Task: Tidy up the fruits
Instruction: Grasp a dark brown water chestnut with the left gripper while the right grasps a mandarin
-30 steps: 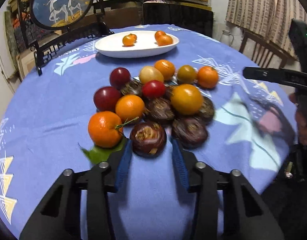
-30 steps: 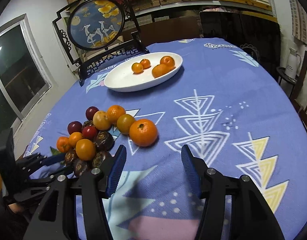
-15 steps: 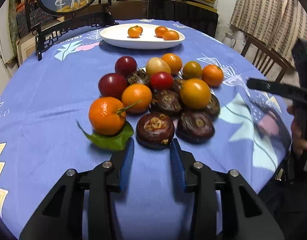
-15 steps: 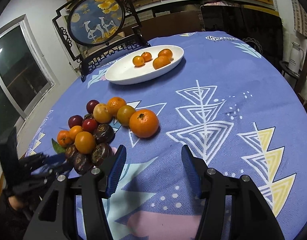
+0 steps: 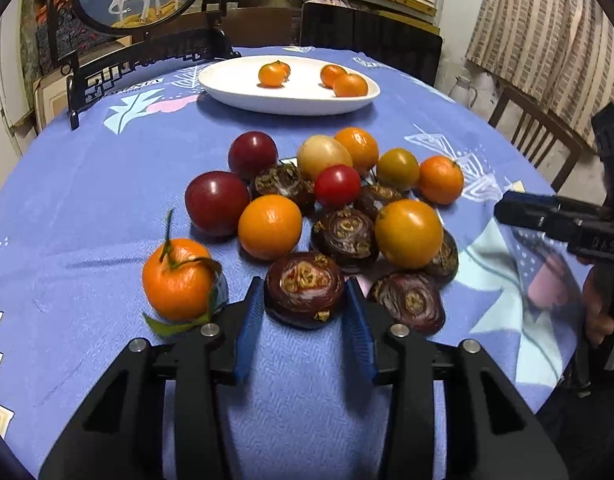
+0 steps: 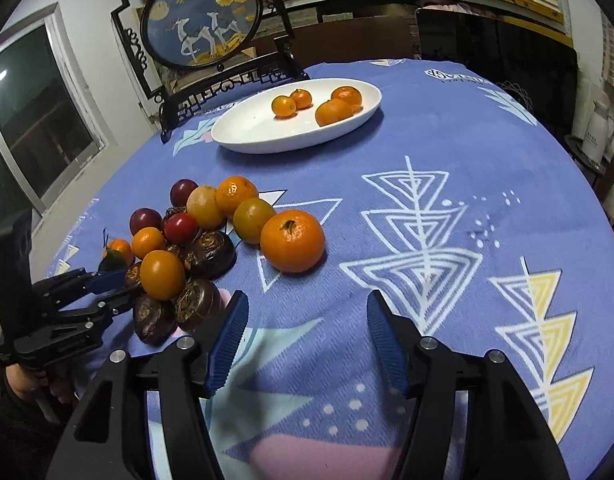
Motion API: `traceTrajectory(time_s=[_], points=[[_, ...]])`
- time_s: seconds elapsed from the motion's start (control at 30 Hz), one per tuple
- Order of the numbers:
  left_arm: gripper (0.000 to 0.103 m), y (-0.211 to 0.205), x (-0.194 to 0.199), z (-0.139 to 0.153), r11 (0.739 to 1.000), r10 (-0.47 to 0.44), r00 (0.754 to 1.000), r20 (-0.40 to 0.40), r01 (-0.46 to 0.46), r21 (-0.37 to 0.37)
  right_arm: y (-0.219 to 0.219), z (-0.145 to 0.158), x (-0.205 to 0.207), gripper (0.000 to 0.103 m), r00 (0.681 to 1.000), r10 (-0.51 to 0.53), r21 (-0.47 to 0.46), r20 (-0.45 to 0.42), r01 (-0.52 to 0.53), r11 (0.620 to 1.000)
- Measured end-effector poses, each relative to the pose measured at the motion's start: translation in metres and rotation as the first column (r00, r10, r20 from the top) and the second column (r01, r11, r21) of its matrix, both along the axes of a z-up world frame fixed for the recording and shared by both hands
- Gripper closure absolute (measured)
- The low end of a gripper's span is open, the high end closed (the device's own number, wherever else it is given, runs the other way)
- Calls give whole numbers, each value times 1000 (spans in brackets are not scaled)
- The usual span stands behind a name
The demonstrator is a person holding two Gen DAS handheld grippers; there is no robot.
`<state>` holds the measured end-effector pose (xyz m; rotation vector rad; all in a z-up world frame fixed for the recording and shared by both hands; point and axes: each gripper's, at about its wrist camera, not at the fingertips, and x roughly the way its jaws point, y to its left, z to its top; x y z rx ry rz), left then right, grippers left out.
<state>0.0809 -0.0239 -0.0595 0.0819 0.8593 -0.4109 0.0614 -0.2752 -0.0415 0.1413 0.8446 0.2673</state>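
Blue ribbed pads of the left gripper (image 5: pixel 305 300) flank a wrinkled, dark-brown round fruit (image 5: pixel 305 295), not clamped; the right gripper (image 6: pixel 307 322) gapes over woven cloth (image 6: pixel 407 184).

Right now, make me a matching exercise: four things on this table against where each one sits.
Things:
1. dark brown fruit
2. leafy orange
3. white plate
4. right gripper

Places:
A. far side of the table
B. over bare cloth, open
C. between the left gripper's fingers
D. just left of the left gripper

Pairs: 1-C, 2-D, 3-A, 4-B
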Motion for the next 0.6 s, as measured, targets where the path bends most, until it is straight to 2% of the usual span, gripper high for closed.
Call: traceTrajectory(time_s=[0.23,0.33,0.47,0.6], points=[[62,-6,2,7,1000,9,1000,22,-10,26,11,-3,5,41,1000,11,-4,-22,-11,1000],[63,-9,7,1,999,2,1000,-26,-1,45,12,-4,4,41,1000,12,-4,-27,-12,1000],[63,-9,4,-3,999,3,1000,-8,-2,53,11,0,2,41,1000,12,-6,-15,-12,1000],[64,-2,-8,1,1000,-8,1000,24,9,-20,12,2,1,41,1000,11,-28,1,-11,1000]])
